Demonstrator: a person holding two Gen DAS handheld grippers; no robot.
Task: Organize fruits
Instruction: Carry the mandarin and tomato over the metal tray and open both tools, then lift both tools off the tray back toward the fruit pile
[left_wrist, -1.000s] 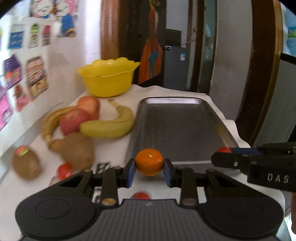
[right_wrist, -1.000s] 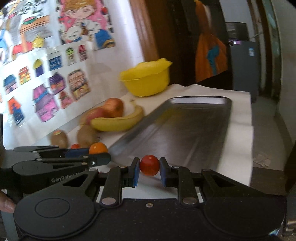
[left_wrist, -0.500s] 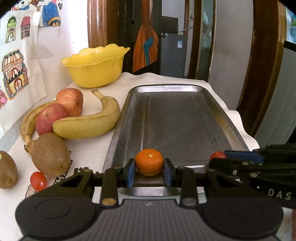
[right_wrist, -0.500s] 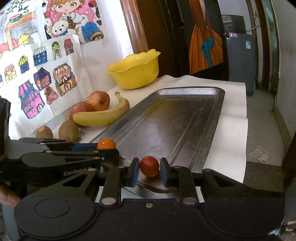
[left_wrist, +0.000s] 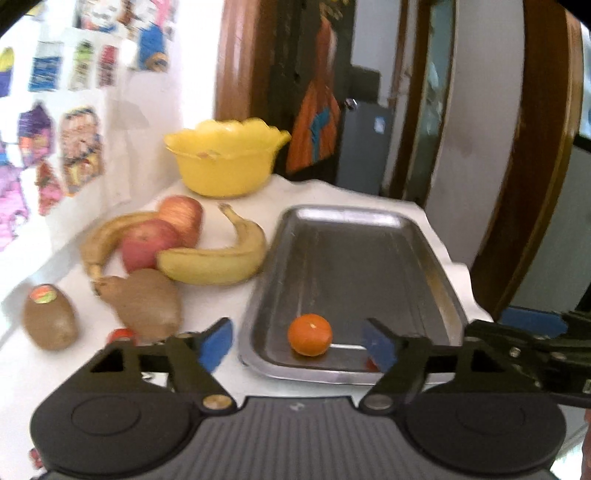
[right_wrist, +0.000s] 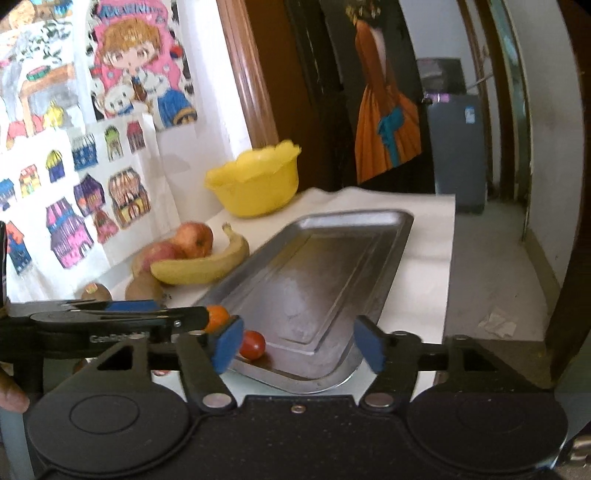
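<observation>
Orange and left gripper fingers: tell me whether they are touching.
Apart. The left wrist view shows the orange lying in the tray, with bare tray between it and the opening left gripper fingers.

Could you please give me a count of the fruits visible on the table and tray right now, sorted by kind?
Bananas: 2
Apples: 2
Kiwis: 2
Oranges: 1, on the tray
Cherry tomatoes: 2, one on the tray, one partly hidden beside the kiwis
Total: 9
</observation>
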